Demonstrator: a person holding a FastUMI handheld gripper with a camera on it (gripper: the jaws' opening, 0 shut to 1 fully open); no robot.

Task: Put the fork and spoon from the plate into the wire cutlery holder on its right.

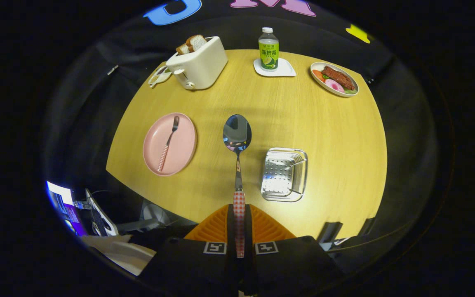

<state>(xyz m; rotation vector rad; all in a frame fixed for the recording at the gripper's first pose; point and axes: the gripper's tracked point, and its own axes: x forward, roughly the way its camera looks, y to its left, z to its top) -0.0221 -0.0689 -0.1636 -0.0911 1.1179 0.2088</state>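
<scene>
Gripper [239,222] clamped on the spoon [237,136] handle, bowl forward, held above the table left of the holder [283,174]. Fork [168,143] lies on the plate [184,152], further left of the holder. Advise: carry right, tip handle-down over holder before release.

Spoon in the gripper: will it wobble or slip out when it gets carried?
The spoon looks like stiff metal, so it probably won't bend. The gripper clamps only the checked handle end, so the shiny bowl sticking far ahead might swing or tilt. The ribbed orange fingers should help stop slipping.
</scene>
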